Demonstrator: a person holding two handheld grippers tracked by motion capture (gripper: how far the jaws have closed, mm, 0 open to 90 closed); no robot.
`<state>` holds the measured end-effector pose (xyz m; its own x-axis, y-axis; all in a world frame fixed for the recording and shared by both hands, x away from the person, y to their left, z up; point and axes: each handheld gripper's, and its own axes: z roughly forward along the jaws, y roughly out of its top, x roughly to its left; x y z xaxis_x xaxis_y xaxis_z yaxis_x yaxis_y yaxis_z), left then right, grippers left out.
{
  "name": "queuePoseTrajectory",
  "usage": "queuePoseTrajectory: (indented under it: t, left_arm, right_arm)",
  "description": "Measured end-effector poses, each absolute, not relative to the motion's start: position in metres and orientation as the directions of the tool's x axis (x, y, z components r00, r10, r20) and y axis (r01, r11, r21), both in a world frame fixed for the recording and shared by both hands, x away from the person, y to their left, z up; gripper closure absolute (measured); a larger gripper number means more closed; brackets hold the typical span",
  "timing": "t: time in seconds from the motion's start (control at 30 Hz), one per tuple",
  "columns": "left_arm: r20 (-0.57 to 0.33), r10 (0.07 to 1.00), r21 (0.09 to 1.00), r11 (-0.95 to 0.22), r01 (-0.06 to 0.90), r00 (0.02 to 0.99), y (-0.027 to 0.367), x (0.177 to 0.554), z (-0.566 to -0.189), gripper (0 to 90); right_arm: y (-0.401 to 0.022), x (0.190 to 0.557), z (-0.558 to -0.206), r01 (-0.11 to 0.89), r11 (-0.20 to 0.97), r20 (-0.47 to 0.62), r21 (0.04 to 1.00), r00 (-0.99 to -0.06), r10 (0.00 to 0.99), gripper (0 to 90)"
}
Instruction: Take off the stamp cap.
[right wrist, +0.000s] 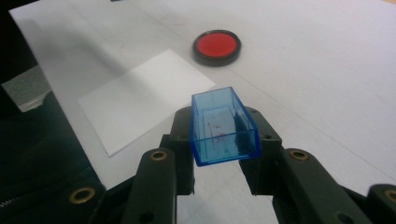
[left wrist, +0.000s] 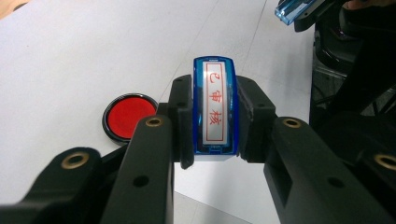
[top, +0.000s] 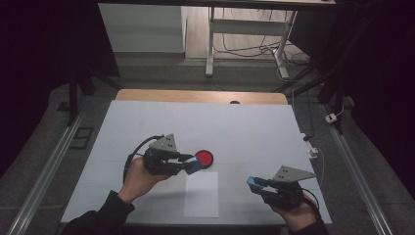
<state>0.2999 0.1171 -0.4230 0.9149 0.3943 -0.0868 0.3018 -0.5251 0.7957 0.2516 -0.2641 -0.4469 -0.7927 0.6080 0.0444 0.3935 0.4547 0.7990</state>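
Observation:
My left gripper (top: 192, 165) is shut on a blue stamp (left wrist: 215, 108), whose white face with red characters points up in the left gripper view. A round red ink pad (top: 204, 158) in a black case lies just beyond the stamp's tip on the table. My right gripper (top: 255, 184) is shut on the stamp's clear blue cap (right wrist: 222, 126), its hollow side facing the right gripper view's camera. A white sheet of paper (top: 201, 194) lies between the two grippers, toward the table's front edge. The ink pad (right wrist: 217, 45) and the paper (right wrist: 140, 101) lie ahead of the cap.
The white table (top: 244, 127) has a wooden strip (top: 200, 96) along its far edge. Dark floor, metal rails (top: 44, 171) and desk legs (top: 210, 44) surround it. A dark sleeve (right wrist: 42, 140) is at the left of the right gripper view.

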Motion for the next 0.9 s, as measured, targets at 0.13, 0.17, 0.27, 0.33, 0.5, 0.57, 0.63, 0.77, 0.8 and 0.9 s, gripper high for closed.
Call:
queuePoseTrajectory:
  t: [0.13, 0.17, 0.27, 0.33, 0.5, 0.57, 0.63, 0.77, 0.8, 0.9]
  left_arm:
    - [-0.084, 0.401, 0.796, -0.524, 0.304, 0.912, 0.118, 0.301, -0.423, 70.0]
    - [-0.084, 0.402, 0.796, -0.524, 0.304, 0.912, 0.118, 0.301, -0.423, 70.1]
    - [-0.085, 0.408, 0.797, -0.52, 0.308, 0.909, 0.119, 0.302, -0.422, 70.0]
    - [-0.084, 0.414, 0.798, -0.517, 0.31, 0.906, 0.119, 0.302, -0.423, 70.0]
    - [-0.083, 0.421, 0.8, -0.512, 0.312, 0.903, 0.119, 0.303, -0.422, 70.0]
    - [-0.084, 0.425, 0.801, -0.509, 0.315, 0.901, 0.12, 0.304, -0.422, 70.0]
    - [-0.086, 0.427, 0.802, -0.506, 0.317, 0.9, 0.12, 0.304, -0.422, 70.0]
    - [-0.087, 0.428, 0.801, -0.507, 0.318, 0.9, 0.12, 0.304, -0.422, 70.1]
    - [-0.087, 0.428, 0.8, -0.508, 0.319, 0.9, 0.12, 0.304, -0.422, 70.1]
    - [-0.088, 0.432, 0.798, -0.509, 0.323, 0.898, 0.12, 0.305, -0.422, 70.0]
  right_arm:
    - [-0.275, 0.248, -0.447, 0.41, 0.43, 0.053, 0.804, -0.77, 0.636, 68.4]
    - [-0.278, 0.247, -0.448, 0.417, 0.428, 0.057, 0.802, -0.766, 0.64, 68.3]
    - [-0.284, 0.245, -0.449, 0.432, 0.417, 0.065, 0.8, -0.753, 0.655, 68.4]
    - [-0.288, 0.243, -0.45, 0.439, 0.414, 0.067, 0.797, -0.746, 0.663, 68.4]
    - [-0.295, 0.239, -0.452, 0.457, 0.401, 0.072, 0.794, -0.726, 0.684, 68.3]
    - [-0.297, 0.238, -0.452, 0.461, 0.397, 0.075, 0.794, -0.722, 0.688, 68.4]
    - [-0.298, 0.237, -0.452, 0.462, 0.393, 0.077, 0.795, -0.72, 0.69, 68.3]
    - [-0.301, 0.235, -0.452, 0.465, 0.393, 0.079, 0.794, -0.719, 0.691, 68.3]
    - [-0.301, 0.235, -0.452, 0.466, 0.393, 0.08, 0.792, -0.719, 0.691, 68.4]
    - [-0.301, 0.235, -0.452, 0.467, 0.394, 0.081, 0.791, -0.719, 0.69, 68.3]
